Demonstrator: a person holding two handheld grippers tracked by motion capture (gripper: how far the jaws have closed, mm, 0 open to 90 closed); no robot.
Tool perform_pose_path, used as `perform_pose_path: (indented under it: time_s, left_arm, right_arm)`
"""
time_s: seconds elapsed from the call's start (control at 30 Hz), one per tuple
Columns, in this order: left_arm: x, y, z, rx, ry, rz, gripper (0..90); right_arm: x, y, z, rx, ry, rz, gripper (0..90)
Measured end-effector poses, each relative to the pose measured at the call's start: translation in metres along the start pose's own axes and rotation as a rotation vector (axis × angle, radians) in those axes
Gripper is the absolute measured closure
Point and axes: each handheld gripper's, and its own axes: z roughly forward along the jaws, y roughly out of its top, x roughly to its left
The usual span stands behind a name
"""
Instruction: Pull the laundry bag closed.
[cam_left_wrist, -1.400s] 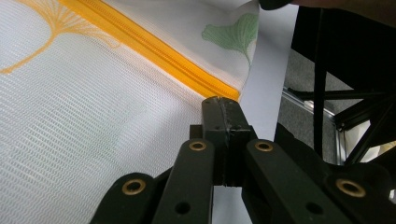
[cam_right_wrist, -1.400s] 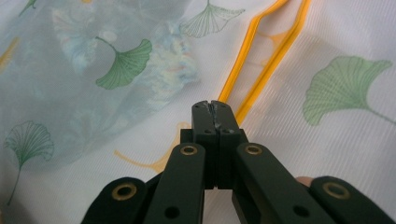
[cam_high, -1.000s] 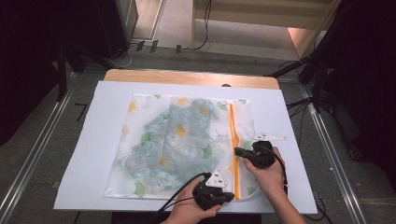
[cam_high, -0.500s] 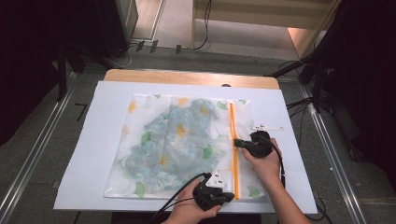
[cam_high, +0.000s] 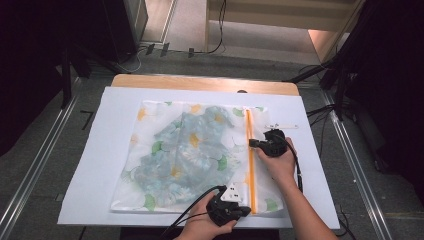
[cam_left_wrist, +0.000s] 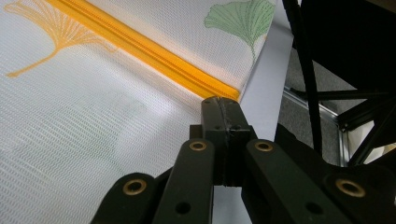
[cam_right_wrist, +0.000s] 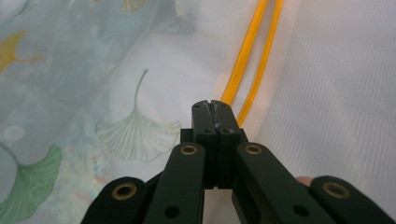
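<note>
A white mesh bag (cam_high: 150, 125) printed with ginkgo leaves lies flat on the white sheet, with a bluish patterned cloth (cam_high: 185, 150) inside it. An orange zipper (cam_high: 251, 180) runs along the bag's right side. My left gripper (cam_high: 243, 210) is shut on the zipper's near end (cam_left_wrist: 219, 93) at the bag's edge. My right gripper (cam_high: 254, 143) is shut on the zipper about halfway up. In the right gripper view its tips (cam_right_wrist: 211, 106) sit where the two orange zipper tracks (cam_right_wrist: 254, 60) run apart ahead of them; the slider itself is hidden.
The white sheet (cam_high: 95, 175) covers a wooden table (cam_high: 200, 82). A small white strip (cam_high: 284, 126) lies just right of the bag's far corner. Cables trail from both grippers. Metal floor rails (cam_high: 35, 170) and dark stands flank the table.
My right gripper has slid away from the person along the orange zipper, from near the bag's lower half to its middle. The left gripper has stayed at the zipper's near end.
</note>
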Motion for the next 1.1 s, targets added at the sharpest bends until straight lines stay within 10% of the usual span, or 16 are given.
perform_pose_path:
  time_s: [1.1]
  left_arm:
    - [0.001, 0.000, 0.000, 0.003, -0.011, -0.012, 90.0]
  right_arm:
    - [-0.024, 0.061, 0.053, 0.012, -0.079, 0.038, 90.0]
